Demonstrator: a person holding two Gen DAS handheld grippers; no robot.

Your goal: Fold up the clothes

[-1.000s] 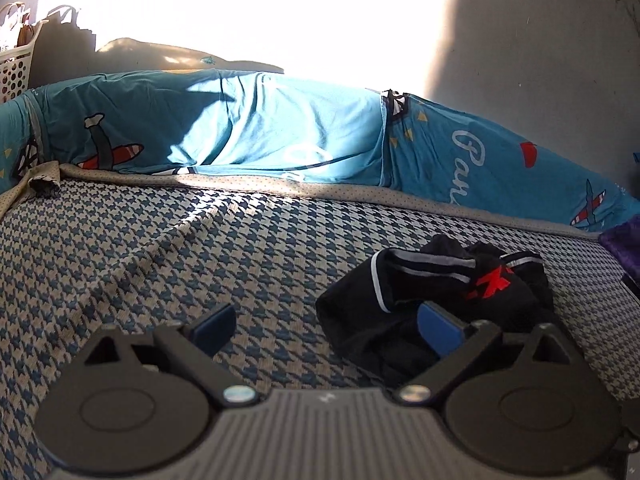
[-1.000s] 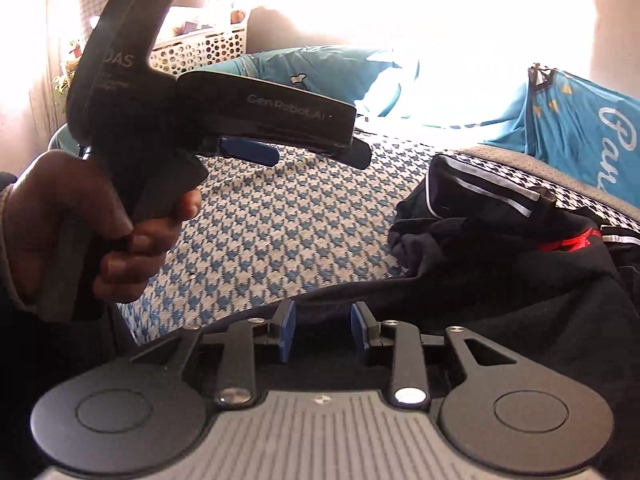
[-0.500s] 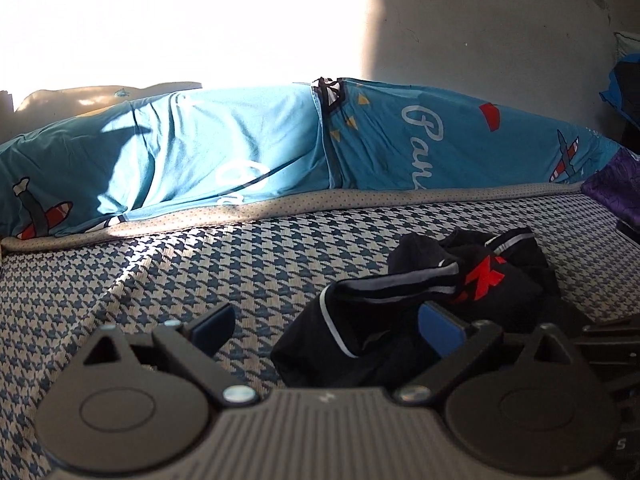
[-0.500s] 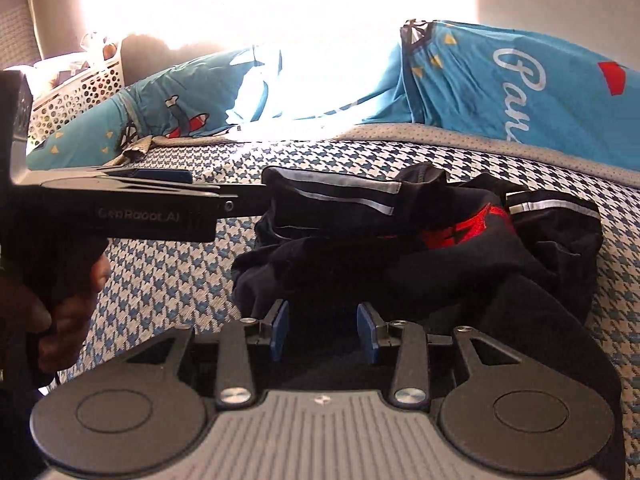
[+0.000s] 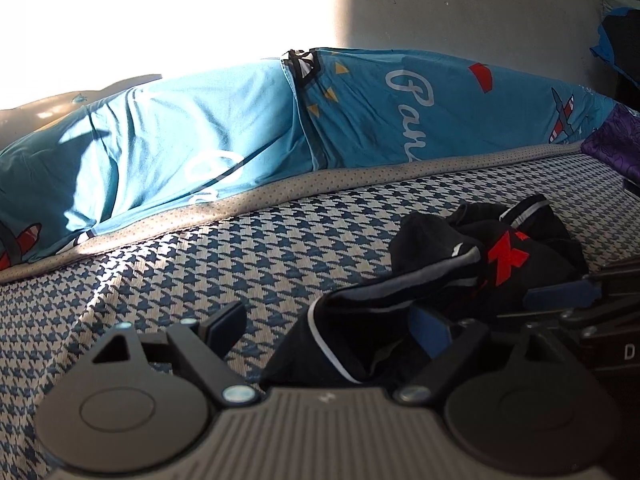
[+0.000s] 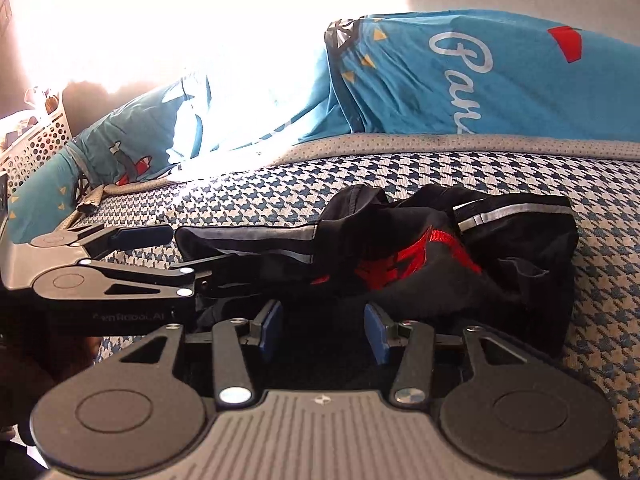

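Black garment (image 5: 472, 272) with the red graphic and grey-white striped trim: crumpled in a heap on the houndstooth bed cover (image 5: 200, 280), near the front edge, well short of the blue pillows (image 5: 200, 152) along the wall. Nothing laid flat, no fold made, so the task is at the very start by my read.

What changed: a second ago the heap sat off to the side of the left camera; now both hand-held grippers are at it from the near side. In the right view the other tool has gone from held high with a hand around it to lying low alongside the heap.

Left hand-held gripper (image 5: 326, 330): wide, jaws closing. The striped hem edge sits between the pads, nearer the right one; pads aren't pressing on it yet as far as I can see.

Right hand-held gripper (image 6: 322, 334): medium gap, jaws opening. Dark cloth lies between and under the pads, no pinch visible. It was narrower a second ago.

Meaning: likely left is going for a hem corner, right is setting up for a second grab, so the heap can be lifted and spread before folding.

Risk: cloth is bunched in layers, so a pinch may catch more than one.

White perforated basket (image 6: 36, 144) at far left, uninvolved.
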